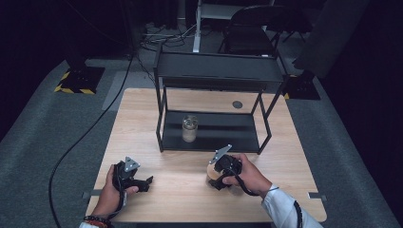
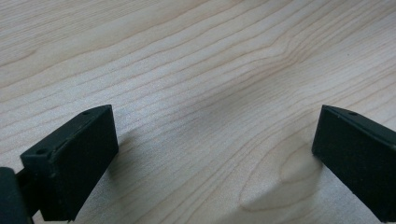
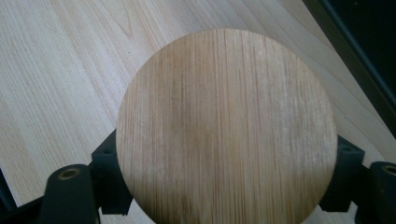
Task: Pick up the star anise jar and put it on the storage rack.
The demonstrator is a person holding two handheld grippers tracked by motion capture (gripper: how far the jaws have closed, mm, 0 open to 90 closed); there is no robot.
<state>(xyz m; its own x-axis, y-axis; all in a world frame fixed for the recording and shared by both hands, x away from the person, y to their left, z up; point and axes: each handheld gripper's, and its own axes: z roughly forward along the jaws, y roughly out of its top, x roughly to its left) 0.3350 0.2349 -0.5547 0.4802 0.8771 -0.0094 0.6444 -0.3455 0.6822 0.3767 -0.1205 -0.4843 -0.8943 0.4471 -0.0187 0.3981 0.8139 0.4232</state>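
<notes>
Wooden lid (image 3: 226, 128) — round, flat, pale striped grain

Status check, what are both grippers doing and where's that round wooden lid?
Right gripper shut on the wooden lid, low over the table. Left gripper open, empty. Glass jar on the rack's lower shelf, nothing between.

Round wooden lid (image 3: 226, 126): flat disc, pale brown, straight grain running top to bottom of the right gripper view. Its face was turned to that camera and covered the centre and lower half of the frame, with the edges at lower left and lower right clamped. In the high view it (image 1: 214, 173) showed as a light sliver just right of centre, low in the frame.
</notes>
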